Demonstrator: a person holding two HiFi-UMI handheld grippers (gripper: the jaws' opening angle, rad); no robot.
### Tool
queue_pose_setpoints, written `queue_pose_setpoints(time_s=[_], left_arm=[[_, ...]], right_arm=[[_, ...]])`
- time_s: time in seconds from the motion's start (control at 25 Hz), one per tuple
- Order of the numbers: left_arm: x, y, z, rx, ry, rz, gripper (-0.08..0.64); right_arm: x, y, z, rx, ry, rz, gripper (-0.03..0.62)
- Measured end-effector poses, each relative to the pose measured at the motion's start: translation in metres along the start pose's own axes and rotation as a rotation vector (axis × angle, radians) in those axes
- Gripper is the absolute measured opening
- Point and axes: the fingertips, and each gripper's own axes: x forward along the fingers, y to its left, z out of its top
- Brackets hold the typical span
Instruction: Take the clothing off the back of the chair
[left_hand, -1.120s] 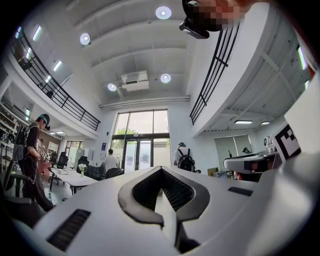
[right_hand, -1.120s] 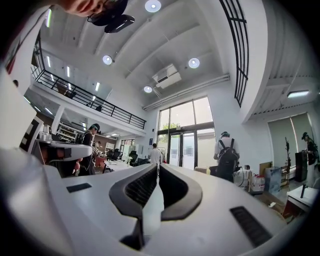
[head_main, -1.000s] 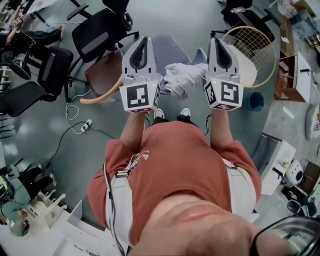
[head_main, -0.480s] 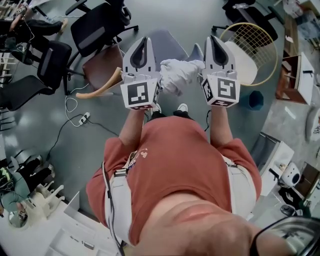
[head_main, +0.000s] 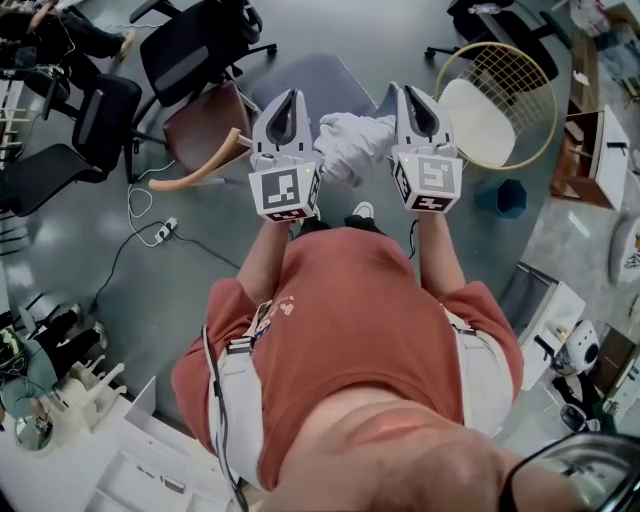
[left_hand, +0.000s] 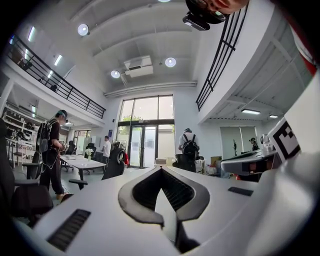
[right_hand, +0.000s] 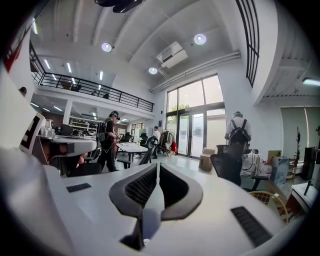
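Over open floor (head_main: 400, 40) between chairs (head_main: 205, 125), left gripper (head_main: 285, 100) and right gripper (head_main: 411, 94) clamp clothing (head_main: 350, 140).

Both ends of the crumpled white clothing (head_main: 352, 140) vanish behind the left gripper (head_main: 289, 97) and right gripper (head_main: 408, 90); the head view hides any contact. The flat grey shape (head_main: 320, 82) beneath is part-covered and unidentifiable. The top edge crops the black office chair (head_main: 195, 45).

No legible text, number, brand or sign anywhere. Left cube (head_main: 285, 192), right cube (head_main: 430, 183): black-and-white square codes only, no letters. Small print on shirt (head_main: 350, 300), left chest: too small to read.
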Motion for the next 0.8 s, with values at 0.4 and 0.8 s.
queue_pose_setpoints(time_s=[0.4,0.8], left_arm=[[-0.013,0.007,-0.056,-0.003,0.091,0.006,0.014],[-0.031,0.010,-0.100,-0.005,0.181,0.009,0.014]], right_arm=[[0.008,0.027,-0.082,-0.019,0.193,0.072,0.047],[0.000,0.062,-0.152,0.013,0.340,0.191,0.187]])
